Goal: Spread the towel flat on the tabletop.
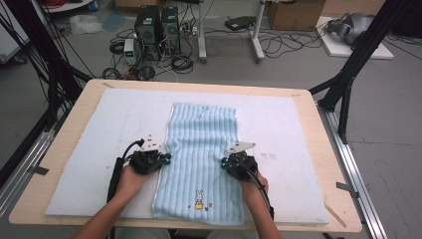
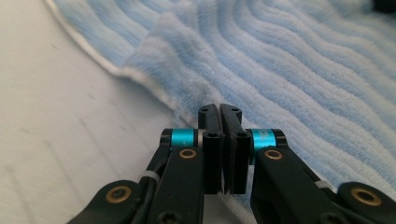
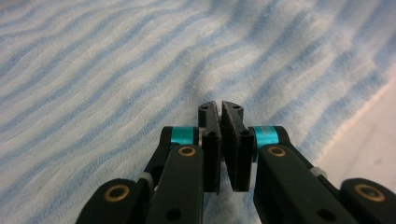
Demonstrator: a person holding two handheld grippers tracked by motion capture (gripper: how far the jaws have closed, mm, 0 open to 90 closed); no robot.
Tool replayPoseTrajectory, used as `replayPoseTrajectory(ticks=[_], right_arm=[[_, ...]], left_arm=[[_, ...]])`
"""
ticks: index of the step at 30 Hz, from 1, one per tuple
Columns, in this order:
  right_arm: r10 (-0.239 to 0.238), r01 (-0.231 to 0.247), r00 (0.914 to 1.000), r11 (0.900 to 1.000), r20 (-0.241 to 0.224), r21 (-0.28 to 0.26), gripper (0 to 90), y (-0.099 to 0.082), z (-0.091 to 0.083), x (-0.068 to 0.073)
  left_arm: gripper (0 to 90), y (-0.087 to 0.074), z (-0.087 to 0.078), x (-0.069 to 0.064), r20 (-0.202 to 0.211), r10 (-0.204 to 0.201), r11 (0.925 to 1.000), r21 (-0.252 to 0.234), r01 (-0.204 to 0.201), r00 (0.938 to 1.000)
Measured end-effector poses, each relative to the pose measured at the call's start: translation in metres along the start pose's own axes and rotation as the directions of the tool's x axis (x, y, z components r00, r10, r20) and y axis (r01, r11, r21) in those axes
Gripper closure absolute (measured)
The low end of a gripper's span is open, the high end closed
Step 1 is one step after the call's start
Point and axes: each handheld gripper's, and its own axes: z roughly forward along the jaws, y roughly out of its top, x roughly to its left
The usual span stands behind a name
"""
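Wooden table [image 1: 59, 164] with pale blue mat [image 1: 114, 124]; striped towel [image 1: 201, 144] lies lengthwise down the mat's middle, bunny patch at near end. Left gripper [image 1: 166, 158] at towel's left edge, jaws pressed together, no cloth visibly between them. Right gripper [image 1: 225, 162] on towel near its right edge, jaws likewise closed, nothing held.

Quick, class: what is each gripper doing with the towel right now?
Left gripper: shut on the towel at its left edge.
Right gripper: shut, pinching towel near its right edge.
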Motion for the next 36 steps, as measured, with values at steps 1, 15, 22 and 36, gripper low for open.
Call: replayPoseTrajectory(ticks=[1, 15, 22, 36], right_arm=[[0.009, -0.009, 0.9997, 0.9999, 0.021, -0.008, 86.1, 0.002, 0.002, -0.003], [0.035, -0.034, 0.9993, 0.9935, 0.010, -0.109, 50.7, 0.001, -0.008, 0.001], [-0.011, 0.001, 0.9947, 0.9953, -0.102, -0.097, 48.5, -0.013, -0.021, 0.013], [-0.057, 0.055, 0.9802, 0.9984, -0.190, -0.015, 70.0, -0.026, -0.023, 0.023]], left_arm=[[87.1, 0.002, 0.003, 0.003, -0.007, -0.009, 0.9999, -0.006, 0.009, 0.9999], [45.7, -0.007, -0.016, -0.003, 0.070, -0.079, 0.9922, -0.092, 0.085, 0.9945], [54.1, -0.026, -0.032, -0.018, 0.178, -0.050, 0.9928, -0.098, 0.069, 0.9827], [57.9, -0.031, -0.030, -0.041, 0.243, 0.057, 0.9982, -0.030, -0.051, 0.9684]])
